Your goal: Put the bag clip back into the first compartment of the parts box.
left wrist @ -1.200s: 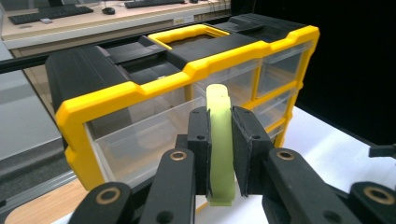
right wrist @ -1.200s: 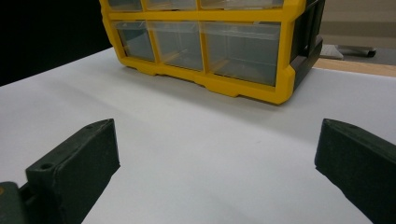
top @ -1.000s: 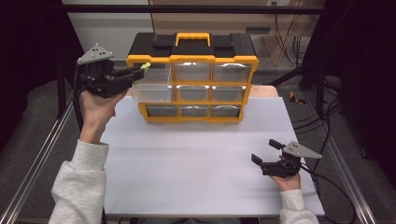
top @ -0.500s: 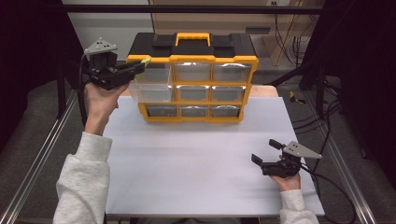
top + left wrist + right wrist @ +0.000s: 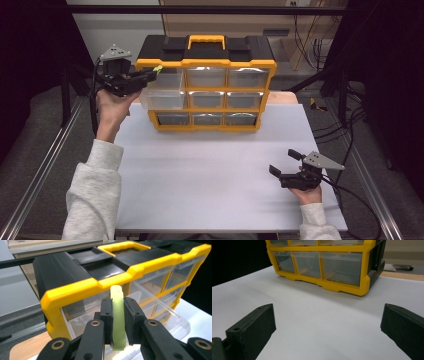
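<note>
From the high view, the yellow and black drawer organizer (image 5: 206, 82) stands at the far side of the white table (image 5: 200, 185), and the left gripper (image 5: 150, 75) is raised to the organizer's upper left corner, just above a clear drawer (image 5: 161, 94) that is pulled out of the left column, presumably so the small pale green piece (image 5: 158, 69) pinched in its jaws can be dropped inside. The right gripper (image 5: 285, 162) rests low on the table well in front of the organizer's right end, jaws parted and holding nothing, seemingly kept out of the way. In the left gripper view, the jaws clamp narrowly on the flat faces of the green piece (image 5: 117, 315), which stands upright between the pads; it looks like a thin ring or band, though I cannot tell for sure. The organizer's yellow frame (image 5: 75, 290) sits just behind it, and the open drawer (image 5: 160, 320) lies below. In the right gripper view, the jaws stand wide apart over bare table, pointed toward the organizer's bottom row of drawers (image 5: 319, 263), all pushed in.
</note>
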A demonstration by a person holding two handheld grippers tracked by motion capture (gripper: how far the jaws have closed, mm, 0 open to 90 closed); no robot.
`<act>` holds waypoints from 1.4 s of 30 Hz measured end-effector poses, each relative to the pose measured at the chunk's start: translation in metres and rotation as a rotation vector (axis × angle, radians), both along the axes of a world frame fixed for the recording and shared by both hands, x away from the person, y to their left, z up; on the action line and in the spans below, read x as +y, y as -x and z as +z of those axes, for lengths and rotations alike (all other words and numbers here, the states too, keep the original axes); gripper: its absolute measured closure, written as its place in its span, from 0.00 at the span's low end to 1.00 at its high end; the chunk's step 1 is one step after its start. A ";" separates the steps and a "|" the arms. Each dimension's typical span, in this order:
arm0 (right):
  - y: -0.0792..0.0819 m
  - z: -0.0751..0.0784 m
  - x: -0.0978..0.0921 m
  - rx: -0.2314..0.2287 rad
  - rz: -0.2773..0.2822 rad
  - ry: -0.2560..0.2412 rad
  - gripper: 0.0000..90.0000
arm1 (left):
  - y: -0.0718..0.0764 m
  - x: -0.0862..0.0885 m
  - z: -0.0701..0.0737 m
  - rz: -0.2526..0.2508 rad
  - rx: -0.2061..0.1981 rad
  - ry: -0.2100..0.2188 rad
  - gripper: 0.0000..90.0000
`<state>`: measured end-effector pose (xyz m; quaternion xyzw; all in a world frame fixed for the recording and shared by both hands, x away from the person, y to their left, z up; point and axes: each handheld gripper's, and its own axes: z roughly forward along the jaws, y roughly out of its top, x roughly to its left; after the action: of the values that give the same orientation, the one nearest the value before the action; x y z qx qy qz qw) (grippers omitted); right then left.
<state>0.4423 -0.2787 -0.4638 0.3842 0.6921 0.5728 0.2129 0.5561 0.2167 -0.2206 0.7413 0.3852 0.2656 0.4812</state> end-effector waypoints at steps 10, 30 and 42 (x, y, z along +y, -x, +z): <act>0.000 0.000 0.001 0.007 0.000 0.000 0.00 | 0.001 -0.002 -0.006 0.001 0.011 -0.048 0.86; 0.000 0.000 0.001 0.006 0.000 -0.005 0.00 | 0.000 0.001 -0.012 0.020 0.027 -0.059 0.82; 0.000 0.000 0.000 -0.001 -0.003 -0.005 0.00 | 0.035 0.021 -0.003 -0.041 -0.100 0.102 0.53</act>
<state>0.4425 -0.2783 -0.4640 0.3853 0.6903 0.5742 0.2131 0.5211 0.2380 -0.2236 0.7093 0.3582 0.2724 0.5425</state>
